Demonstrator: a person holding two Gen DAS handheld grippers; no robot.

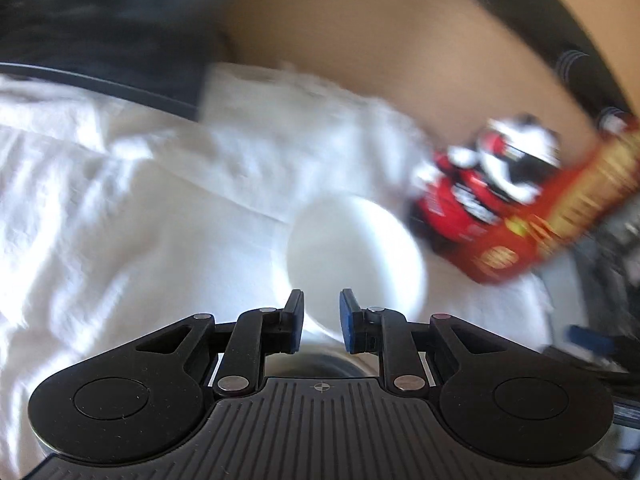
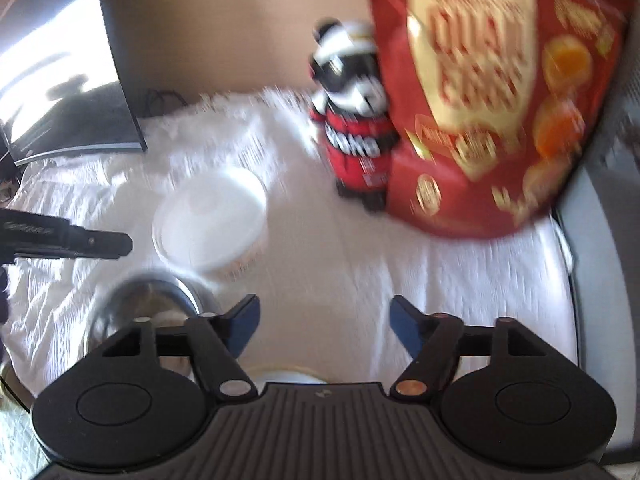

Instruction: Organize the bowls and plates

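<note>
Left wrist view: the left gripper (image 1: 321, 322) has its jaws narrowly parted with nothing between the blue pads. The white bowl (image 1: 356, 252) lies just beyond them on the white cloth (image 1: 120, 184); a red snack bag (image 1: 532, 216) and a toy figure (image 1: 496, 164) stand right of the bowl.

Right wrist view: the right gripper (image 2: 323, 328) has its jaws spread wide and empty over bare cloth. The white bowl (image 2: 212, 224) sits ahead and left of them, a metal bowl (image 2: 148, 304) just nearer than it, beside the left jaw. The other gripper's tip (image 2: 100, 245) points at the white bowl from the left.
</note>
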